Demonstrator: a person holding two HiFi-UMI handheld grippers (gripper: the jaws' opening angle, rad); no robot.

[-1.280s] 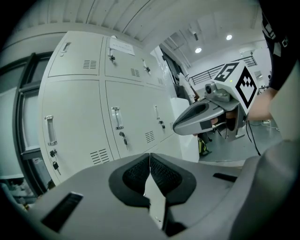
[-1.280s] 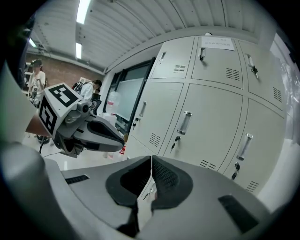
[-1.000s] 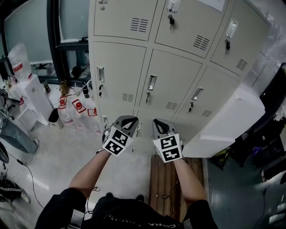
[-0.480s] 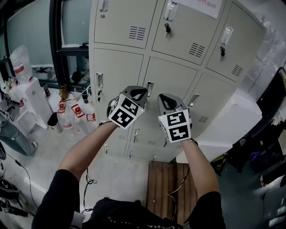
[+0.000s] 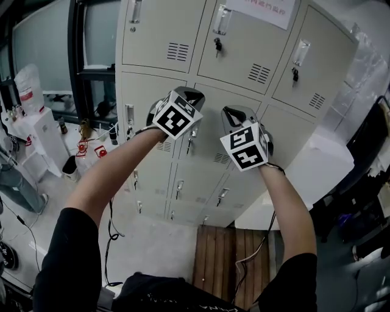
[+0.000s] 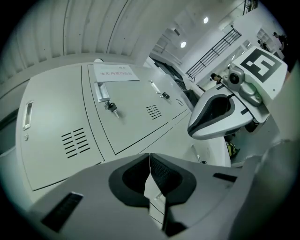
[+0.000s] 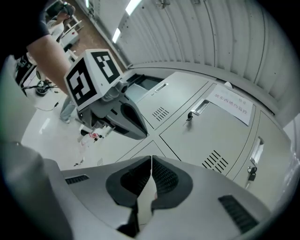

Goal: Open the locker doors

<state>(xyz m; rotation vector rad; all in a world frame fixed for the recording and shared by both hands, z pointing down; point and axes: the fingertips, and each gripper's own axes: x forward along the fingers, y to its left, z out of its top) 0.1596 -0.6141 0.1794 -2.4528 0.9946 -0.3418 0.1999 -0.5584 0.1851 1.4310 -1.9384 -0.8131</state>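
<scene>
Pale grey steel locker bank [image 5: 152, 30] stands directly ahead of the person — every door in view is closed. Each door has a slim vertical pull handle [image 5: 220, 19] near its left edge and vent slots [image 5: 259, 73] low on the right. Several have a key [image 5: 217, 44] hanging under the handle, and a paper notice [image 5: 259, 7] is stuck to the top middle door. The doors look like thin painted sheet metal: stiff, light, slick-faced — the pull handle is probably the only good purchase, with hinges likely on the right. Left gripper [image 6: 150, 159] and right gripper [image 7: 151, 161] hover before the middle row, each with jaws pressed together on nothing.
</scene>
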